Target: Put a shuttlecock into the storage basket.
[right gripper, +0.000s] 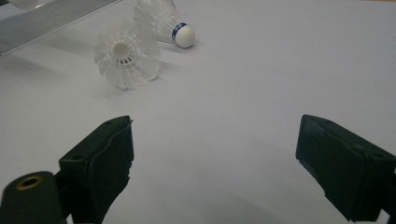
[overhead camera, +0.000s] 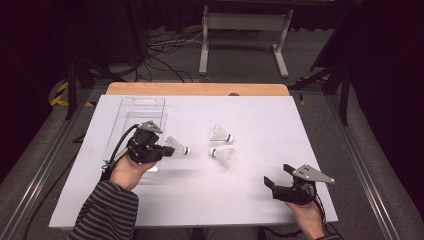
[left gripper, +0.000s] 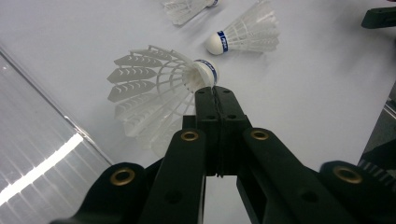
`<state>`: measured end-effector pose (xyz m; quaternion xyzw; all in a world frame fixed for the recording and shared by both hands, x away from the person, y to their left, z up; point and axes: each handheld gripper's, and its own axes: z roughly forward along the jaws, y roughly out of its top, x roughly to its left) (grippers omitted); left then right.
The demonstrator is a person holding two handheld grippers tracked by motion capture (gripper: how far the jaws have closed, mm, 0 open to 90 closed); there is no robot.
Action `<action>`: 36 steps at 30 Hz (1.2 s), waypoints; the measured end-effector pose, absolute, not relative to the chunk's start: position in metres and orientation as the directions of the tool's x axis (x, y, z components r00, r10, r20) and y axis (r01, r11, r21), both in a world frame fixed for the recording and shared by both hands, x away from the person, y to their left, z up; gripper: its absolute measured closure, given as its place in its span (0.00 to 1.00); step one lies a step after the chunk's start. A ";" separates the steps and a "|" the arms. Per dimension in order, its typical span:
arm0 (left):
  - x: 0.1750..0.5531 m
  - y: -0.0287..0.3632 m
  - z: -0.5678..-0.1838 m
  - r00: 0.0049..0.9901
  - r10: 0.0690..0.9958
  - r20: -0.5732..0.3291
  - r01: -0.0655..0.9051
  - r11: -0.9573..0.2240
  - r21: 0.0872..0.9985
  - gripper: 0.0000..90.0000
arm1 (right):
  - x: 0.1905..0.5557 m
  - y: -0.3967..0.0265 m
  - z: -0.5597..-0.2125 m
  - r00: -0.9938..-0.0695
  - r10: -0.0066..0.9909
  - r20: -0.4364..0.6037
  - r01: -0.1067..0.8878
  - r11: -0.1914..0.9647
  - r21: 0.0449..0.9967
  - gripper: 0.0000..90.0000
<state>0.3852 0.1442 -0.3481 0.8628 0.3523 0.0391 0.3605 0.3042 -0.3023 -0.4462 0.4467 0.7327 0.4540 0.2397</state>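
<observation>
Shuttlecock point(left gripper: 154, 93), white ribbed plastic skirt, pinched in left claw point(left gripper: 215, 93); right claw point(right gripper: 215, 172) wide, empty.

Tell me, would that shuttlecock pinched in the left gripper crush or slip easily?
Probably light: the shuttlecock hangs from the shut left gripper, which pinches only a thin edge by the cork. Its slotted plastic skirt looks thin and springy, so a hard squeeze would likely bend it. Pushed on the table, it would probably roll in a curve, like the two lying on their sides.
</observation>
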 end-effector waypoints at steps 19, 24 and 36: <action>0.392 0.165 -0.338 0.705 0.687 -0.176 0.598 -0.442 0.668 1.00 | 0.304 -0.303 -0.446 -0.486 0.872 0.055 0.437 0.188 0.880 0.13; 0.394 0.172 -0.337 0.691 0.702 -0.173 0.604 -0.429 0.671 1.00 | 0.304 -0.302 -0.446 -0.485 0.873 0.055 0.437 0.187 0.880 0.13; 0.399 0.187 -0.336 0.658 0.733 -0.170 0.618 -0.398 0.678 1.00 | 0.304 -0.302 -0.446 -0.485 0.873 0.055 0.437 0.188 0.879 0.13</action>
